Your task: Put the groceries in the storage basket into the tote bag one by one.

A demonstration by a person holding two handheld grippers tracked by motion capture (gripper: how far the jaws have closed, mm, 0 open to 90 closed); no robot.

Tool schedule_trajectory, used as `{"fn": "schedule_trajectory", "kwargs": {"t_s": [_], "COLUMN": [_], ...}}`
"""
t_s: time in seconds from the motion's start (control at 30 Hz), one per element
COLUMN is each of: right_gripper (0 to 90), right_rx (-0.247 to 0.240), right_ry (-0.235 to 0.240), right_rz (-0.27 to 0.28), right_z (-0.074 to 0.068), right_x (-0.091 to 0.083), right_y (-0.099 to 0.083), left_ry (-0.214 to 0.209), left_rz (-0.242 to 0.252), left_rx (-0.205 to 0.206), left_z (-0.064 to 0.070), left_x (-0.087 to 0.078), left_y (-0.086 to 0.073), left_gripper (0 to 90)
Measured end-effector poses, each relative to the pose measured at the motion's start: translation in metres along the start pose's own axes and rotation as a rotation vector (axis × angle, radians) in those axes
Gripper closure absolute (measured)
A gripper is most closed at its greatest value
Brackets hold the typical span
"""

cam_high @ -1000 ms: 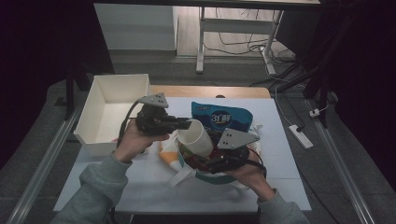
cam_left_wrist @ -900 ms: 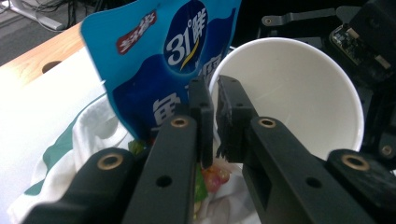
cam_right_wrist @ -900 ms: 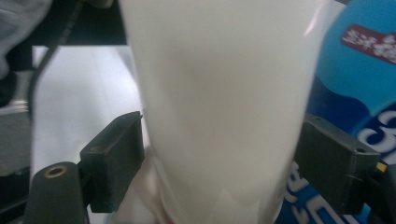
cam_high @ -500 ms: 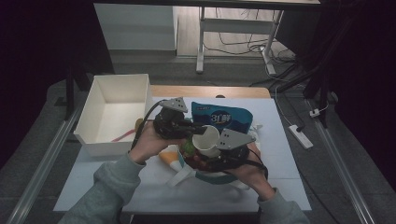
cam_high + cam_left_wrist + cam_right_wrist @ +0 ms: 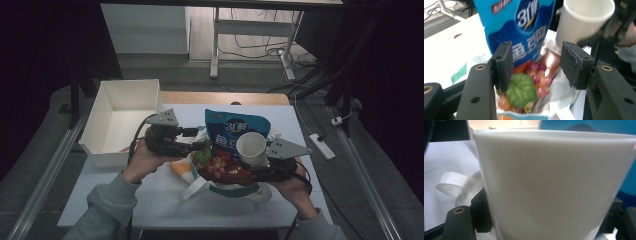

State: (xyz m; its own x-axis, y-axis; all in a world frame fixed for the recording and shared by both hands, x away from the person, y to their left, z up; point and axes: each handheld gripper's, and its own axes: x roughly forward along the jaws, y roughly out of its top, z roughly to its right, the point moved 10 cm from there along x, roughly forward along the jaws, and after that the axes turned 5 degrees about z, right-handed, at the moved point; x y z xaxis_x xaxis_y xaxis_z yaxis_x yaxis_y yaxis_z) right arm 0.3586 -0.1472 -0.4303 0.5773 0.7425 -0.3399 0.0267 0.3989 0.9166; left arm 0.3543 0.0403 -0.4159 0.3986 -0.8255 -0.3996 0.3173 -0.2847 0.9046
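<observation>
The right gripper [image 5: 256, 167] clasped the white paper cup [image 5: 251, 148] above the open white bag [image 5: 225, 187], the tall blue snack packet [image 5: 235, 127] just behind, while the left gripper [image 5: 536, 66] hung released over plastic grapes [image 5: 537, 77] on the tabletop [image 5: 165, 200].

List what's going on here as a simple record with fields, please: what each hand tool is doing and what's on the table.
Left gripper: open, jaws apart, aimed at the grapes
Right gripper: shut on the white cup
Cup: held above the bag, mouth tilted up
Bag: cloth tote lying open on the table, grapes with a green leaf in its mouth
Snack packet: blue, standing behind the grapes
Box: white, at the table's left edge
</observation>
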Motion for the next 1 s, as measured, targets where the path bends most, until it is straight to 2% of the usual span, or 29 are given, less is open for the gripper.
{"fn": "schedule_trajectory", "kwargs": {"t_s": [0.23, 0.43, 0.53, 0.67, 0.73, 0.8, 0.9, 1.0], "right_gripper": [21.7, 21.7, 21.7, 21.7, 21.7, 21.7, 21.7, 21.7], "right_rx": [0.032, 0.09, 0.14, 0.183, 0.219, 0.224, 0.216, 0.231], "right_ry": [-0.069, -0.174, -0.202, -0.247, -0.249, -0.242, -0.222, -0.207], "right_rz": [-0.018, 0.002, 0.017, 0.021, 0.025, 0.028, 0.008, -0.009], "right_z": [0.022, 0.049, 0.064, 0.081, 0.087, 0.088, 0.083, 0.075], "right_x": [-0.017, -0.035, -0.039, -0.035, -0.03, -0.024, -0.016, -0.015], "right_y": [-0.018, -0.031, -0.037, -0.049, -0.054, -0.056, -0.058, -0.064], "left_ry": [0.018, 0.029, 0.038, 0.044, 0.049, 0.052, 0.054, 0.057], "left_rz": [-0.023, -0.029, -0.033, -0.034, -0.031, -0.032, -0.038, -0.037], "left_rx": [-0.014, -0.036, -0.041, -0.047, -0.051, -0.056, -0.056, -0.058], "left_z": [-0.006, -0.013, -0.016, -0.019, -0.02, -0.022, -0.023, -0.025], "left_x": [-0.001, 0.001, 0.003, 0.003, 0.003, 0.003, 0.002, 0.0], "left_y": [-0.017, -0.021, -0.023, -0.024, -0.024, -0.025, -0.027, -0.028], "left_gripper": [43.2, 42.9, 42.7, 42.3, 42.3, 41.9, 41.7, 41.7]}}
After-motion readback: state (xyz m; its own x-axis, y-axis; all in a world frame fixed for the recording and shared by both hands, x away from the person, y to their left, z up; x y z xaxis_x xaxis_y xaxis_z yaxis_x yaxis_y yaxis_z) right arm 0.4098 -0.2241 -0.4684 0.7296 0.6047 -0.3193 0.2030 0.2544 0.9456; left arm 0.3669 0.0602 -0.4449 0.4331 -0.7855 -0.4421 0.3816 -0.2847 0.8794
